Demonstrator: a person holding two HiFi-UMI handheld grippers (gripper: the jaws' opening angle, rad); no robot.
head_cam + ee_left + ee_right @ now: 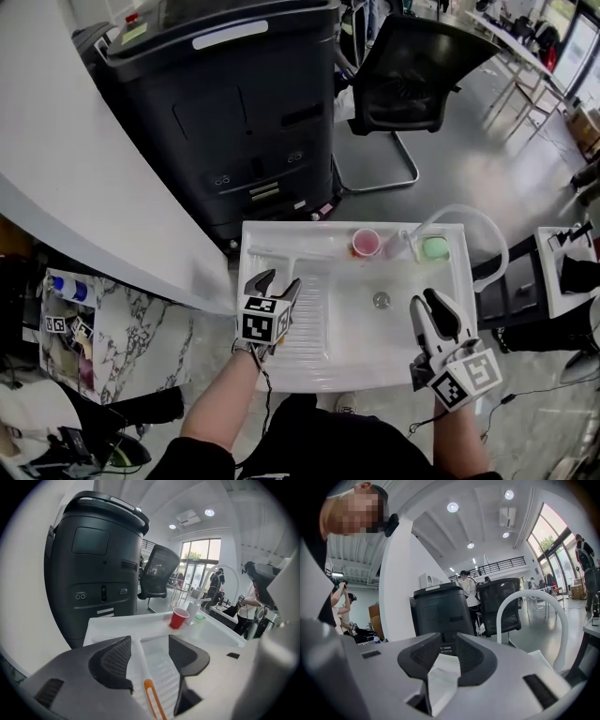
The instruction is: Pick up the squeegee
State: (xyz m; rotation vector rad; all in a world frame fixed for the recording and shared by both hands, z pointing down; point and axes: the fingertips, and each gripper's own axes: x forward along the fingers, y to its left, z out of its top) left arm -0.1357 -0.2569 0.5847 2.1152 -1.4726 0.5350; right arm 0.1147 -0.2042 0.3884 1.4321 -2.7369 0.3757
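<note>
A big white plastic sink tray [375, 352] sits in the lower middle of the head view. On its ribbed left side lies the white squeegee with a long thin handle and an orange end [292, 266]. Its wide blade is at the top, near the back rim, and its handle points down the frame. The left gripper [277, 284] is down low over that handle. The person's bare left arm comes up from the bottom edge and leans a little to the right. In the left gripper view the two dark jaws of the left gripper [147, 653] are wide apart. The squeegee [140, 662] handle runs between them, closer to the jaw on the left side of the frame, and the jaws are not squeezing it. The right gripper [427, 300] is at the lower right of the sink, well apart from the squeegee, and points up the frame. In the right gripper view the right gripper [446, 656] has its jaws a little apart, and nothing is between them. A small red plastic cup [366, 242] stands at the back of the sink. A green sponge [434, 247] lies to its right.
</note>
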